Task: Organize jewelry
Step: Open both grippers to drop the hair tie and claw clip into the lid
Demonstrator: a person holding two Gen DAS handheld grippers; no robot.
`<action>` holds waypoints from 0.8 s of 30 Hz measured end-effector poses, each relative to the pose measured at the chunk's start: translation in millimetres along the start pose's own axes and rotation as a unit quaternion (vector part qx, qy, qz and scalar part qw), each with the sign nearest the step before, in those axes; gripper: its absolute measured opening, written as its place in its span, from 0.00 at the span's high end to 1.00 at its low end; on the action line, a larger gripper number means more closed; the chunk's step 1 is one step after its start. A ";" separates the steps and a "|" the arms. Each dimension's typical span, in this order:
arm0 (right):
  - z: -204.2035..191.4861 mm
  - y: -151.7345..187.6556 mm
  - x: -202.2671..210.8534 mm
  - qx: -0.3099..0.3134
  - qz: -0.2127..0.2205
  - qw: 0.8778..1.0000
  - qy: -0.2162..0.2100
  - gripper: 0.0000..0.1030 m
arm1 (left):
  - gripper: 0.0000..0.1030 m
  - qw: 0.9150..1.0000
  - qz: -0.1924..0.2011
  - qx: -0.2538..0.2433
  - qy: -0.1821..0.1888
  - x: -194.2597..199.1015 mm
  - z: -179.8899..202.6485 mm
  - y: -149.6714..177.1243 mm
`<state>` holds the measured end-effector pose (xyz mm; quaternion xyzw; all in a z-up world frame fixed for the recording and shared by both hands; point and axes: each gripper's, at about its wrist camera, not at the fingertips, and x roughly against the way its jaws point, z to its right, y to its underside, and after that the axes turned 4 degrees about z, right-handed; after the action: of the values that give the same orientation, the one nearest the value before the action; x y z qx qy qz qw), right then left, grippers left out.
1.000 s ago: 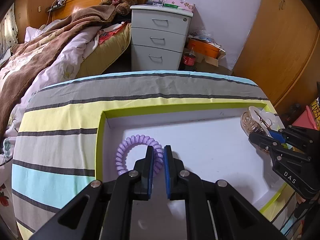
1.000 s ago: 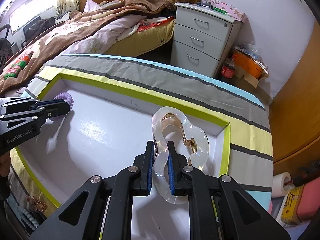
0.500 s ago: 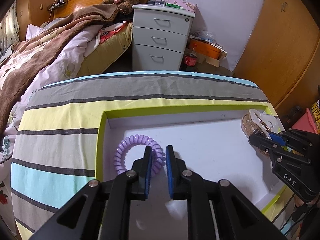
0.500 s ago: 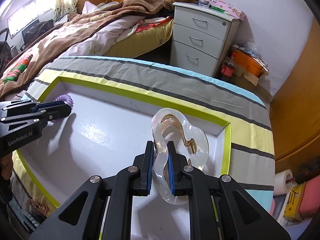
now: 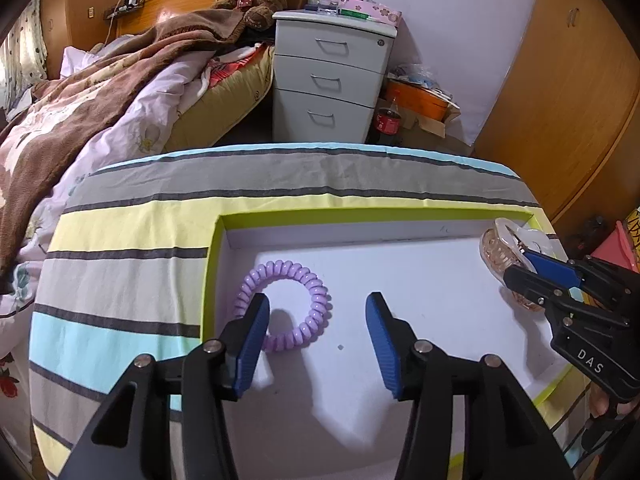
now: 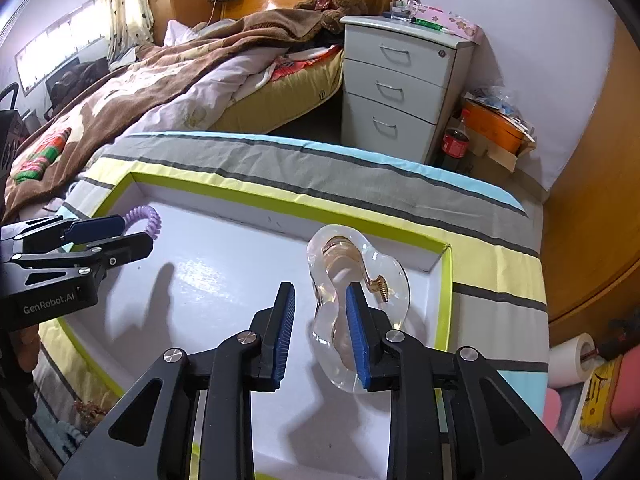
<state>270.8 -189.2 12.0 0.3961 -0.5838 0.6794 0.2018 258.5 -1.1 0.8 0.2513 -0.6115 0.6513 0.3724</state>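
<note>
A purple spiral hair tie (image 5: 286, 304) lies flat in the left part of a white tray with a lime-green rim (image 5: 380, 213). My left gripper (image 5: 316, 336) is open just above it, the left finger over the tie's near edge. A clear plastic hair claw (image 6: 352, 280) with a gold spring rests in the tray's right corner. My right gripper (image 6: 320, 332) is open around the claw's near end, which leans against the right finger. The hair tie (image 6: 146, 218) and left gripper (image 6: 100, 236) also show in the right wrist view, the claw (image 5: 504, 252) in the left.
The tray sits on a striped cloth over a table (image 5: 280, 184). Beyond stand a bed with a brown blanket (image 5: 100, 92), a white drawer unit (image 5: 332, 76) and a wooden wardrobe (image 5: 568, 80). A paper roll (image 6: 568, 360) lies at the right.
Both grippers have opened. The left let go of the purple hair tie, which now lies flat. The right let go of the clear claw in the tray's corner.
</note>
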 end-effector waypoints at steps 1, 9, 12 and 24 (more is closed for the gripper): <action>-0.1 0.3 2.8 -0.001 0.003 1.000 0.000 0.73 | 0.46 1.000 0.002 -0.001 -0.001 2.3 0.6 0.3; -3.1 10.1 33.0 -0.019 0.030 0.999 -0.007 0.73 | 0.43 1.000 0.026 -0.001 -0.007 34.3 4.5 9.1; -5.1 16.8 46.6 -0.025 0.039 0.999 -0.010 0.73 | 0.42 0.999 0.038 -0.002 -0.008 49.0 5.8 14.9; -16.9 47.9 96.5 -0.044 0.074 0.996 -0.013 0.73 | 0.40 0.997 0.071 0.007 -0.007 103.7 7.1 47.2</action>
<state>172.0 -202.6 56.3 0.3518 -0.6435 0.6605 0.1606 158.3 11.6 54.1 0.2144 -0.6257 0.6786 0.3195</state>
